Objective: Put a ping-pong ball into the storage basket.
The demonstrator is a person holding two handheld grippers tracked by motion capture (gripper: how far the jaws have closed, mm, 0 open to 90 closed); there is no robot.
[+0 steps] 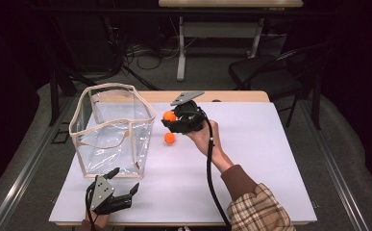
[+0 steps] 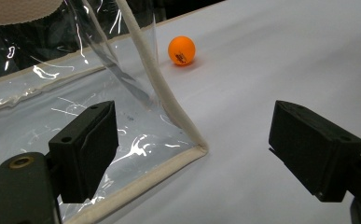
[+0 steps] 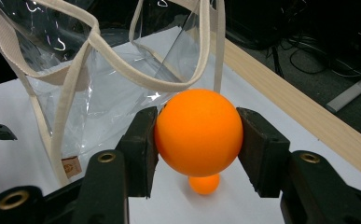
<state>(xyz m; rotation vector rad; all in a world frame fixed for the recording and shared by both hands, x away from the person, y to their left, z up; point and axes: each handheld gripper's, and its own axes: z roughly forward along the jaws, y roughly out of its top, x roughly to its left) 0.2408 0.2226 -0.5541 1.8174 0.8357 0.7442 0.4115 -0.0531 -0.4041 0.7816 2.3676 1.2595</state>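
My right gripper [image 1: 168, 118] is shut on an orange ball [image 3: 198, 132], lifted above the white table [image 1: 251, 144] just right of the clear plastic bag [image 1: 111, 127]. The same held ball [image 1: 169, 116] shows at the jaws' tip in the high view. A second orange ball [image 1: 169, 138] lies on the table below it, also seen as a ball [image 2: 182, 50] past the bag's corner and a ball [image 3: 204, 183] under the held one. My left gripper [image 1: 125, 185] rests open near the table's front edge, its jaws astride the bag's near corner [image 2: 194, 147] without touching it.
The bag has cream trim and loose handles [image 3: 122, 65] and stands open-topped at the table's left. A wooden table edge [image 1: 231, 96] runs along the back. A black chair [image 1: 270, 72] and desk legs stand beyond.
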